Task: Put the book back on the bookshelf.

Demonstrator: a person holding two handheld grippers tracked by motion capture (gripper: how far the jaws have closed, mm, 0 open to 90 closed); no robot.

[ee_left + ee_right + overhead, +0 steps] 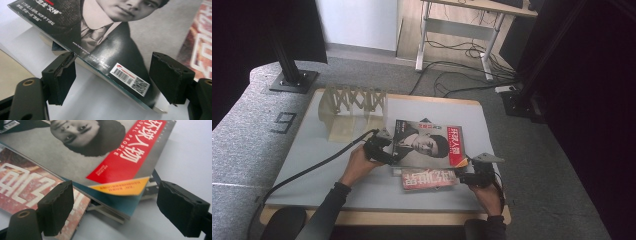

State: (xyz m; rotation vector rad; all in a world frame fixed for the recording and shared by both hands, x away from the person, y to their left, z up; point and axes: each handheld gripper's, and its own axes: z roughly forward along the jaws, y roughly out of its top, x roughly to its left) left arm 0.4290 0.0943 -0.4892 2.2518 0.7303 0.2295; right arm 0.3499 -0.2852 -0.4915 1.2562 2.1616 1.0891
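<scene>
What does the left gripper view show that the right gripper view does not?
The left gripper view has the barcode sticker at one corner of the portrait magazine and the printed suit and tie on its cover. The right gripper view has the red title band, the curled yellow corner flap and the stack of pages below it. Both share that magazine's portrait cover, the red magazine lying under it, the pale table, and an open tool's black pads beside a corner.
</scene>
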